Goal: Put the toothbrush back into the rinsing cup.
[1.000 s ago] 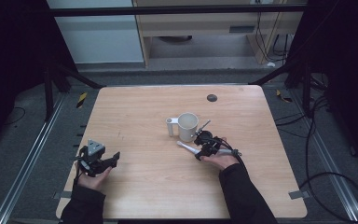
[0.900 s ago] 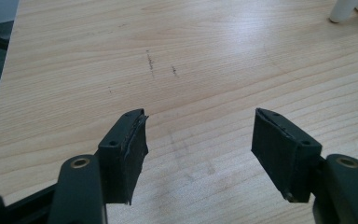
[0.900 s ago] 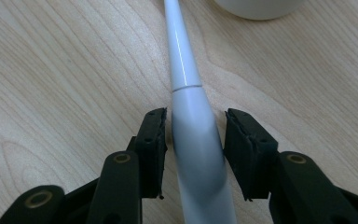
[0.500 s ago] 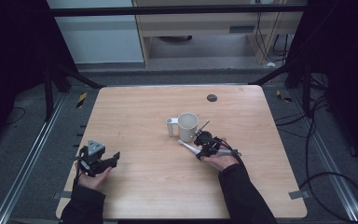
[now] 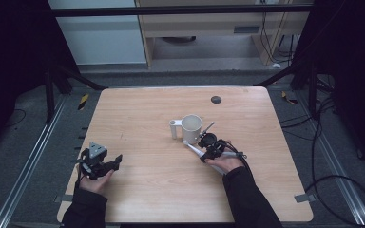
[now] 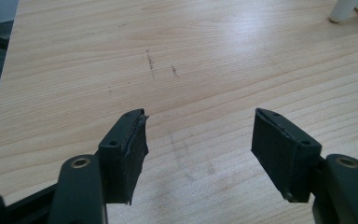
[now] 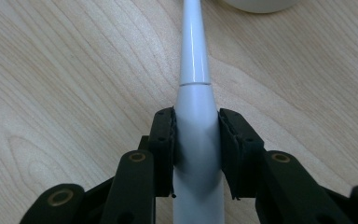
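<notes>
The right gripper [image 7: 196, 149] has just been closing, its pads pressed on a white handle [image 7: 195, 140] between them. The left gripper [image 6: 198, 154] is held level, jaws wide apart.

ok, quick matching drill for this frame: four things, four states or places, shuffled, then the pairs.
Things:
1. left gripper
2. right gripper
3. cup
4. dark round spot

States or places:
A. stands upright mid-table
B. fingers pressed on the white toothbrush-like handle
C. on the table's far side
D. fingers apart, nothing between them

Pairs: 1-D, 2-B, 3-A, 4-C
</notes>
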`<action>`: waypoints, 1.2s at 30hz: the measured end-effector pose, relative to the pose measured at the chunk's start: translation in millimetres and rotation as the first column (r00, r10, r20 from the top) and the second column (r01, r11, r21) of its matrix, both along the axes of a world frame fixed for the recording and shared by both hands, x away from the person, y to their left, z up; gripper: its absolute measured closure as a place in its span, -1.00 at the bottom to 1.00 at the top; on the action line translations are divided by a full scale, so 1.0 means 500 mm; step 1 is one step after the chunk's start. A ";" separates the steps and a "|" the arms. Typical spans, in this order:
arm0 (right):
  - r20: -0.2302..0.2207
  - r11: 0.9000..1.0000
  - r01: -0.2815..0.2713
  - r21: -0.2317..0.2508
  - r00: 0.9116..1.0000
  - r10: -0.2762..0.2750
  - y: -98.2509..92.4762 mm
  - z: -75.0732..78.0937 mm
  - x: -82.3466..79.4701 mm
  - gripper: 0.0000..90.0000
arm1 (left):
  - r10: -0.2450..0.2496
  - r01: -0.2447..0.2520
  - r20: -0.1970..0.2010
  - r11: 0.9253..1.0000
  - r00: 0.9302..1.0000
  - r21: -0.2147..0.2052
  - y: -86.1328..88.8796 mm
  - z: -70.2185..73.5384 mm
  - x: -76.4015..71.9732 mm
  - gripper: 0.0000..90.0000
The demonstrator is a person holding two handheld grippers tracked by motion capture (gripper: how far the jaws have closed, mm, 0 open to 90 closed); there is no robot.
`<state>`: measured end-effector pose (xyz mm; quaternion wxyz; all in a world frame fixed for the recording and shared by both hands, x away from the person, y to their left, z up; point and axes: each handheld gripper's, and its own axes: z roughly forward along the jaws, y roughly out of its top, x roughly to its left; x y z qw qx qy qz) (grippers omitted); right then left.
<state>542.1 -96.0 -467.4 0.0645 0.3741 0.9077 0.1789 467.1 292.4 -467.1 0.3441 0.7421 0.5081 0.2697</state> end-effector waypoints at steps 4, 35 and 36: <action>0.000 1.000 0.005 0.005 1.000 -0.005 -0.001 0.007 -0.003 0.50 | 0.000 0.000 0.000 1.000 1.000 0.000 0.000 0.000 0.000 -0.23; 0.218 0.977 0.022 0.211 0.973 -0.069 -0.044 0.130 -0.061 0.50 | 0.001 -0.001 0.001 1.000 1.000 -0.001 -0.001 0.001 -0.001 -0.23; 0.226 0.974 0.027 0.227 0.971 -0.080 -0.046 0.134 -0.062 0.50 | 0.001 -0.001 0.001 1.000 1.000 -0.001 -0.001 0.001 -0.001 -0.23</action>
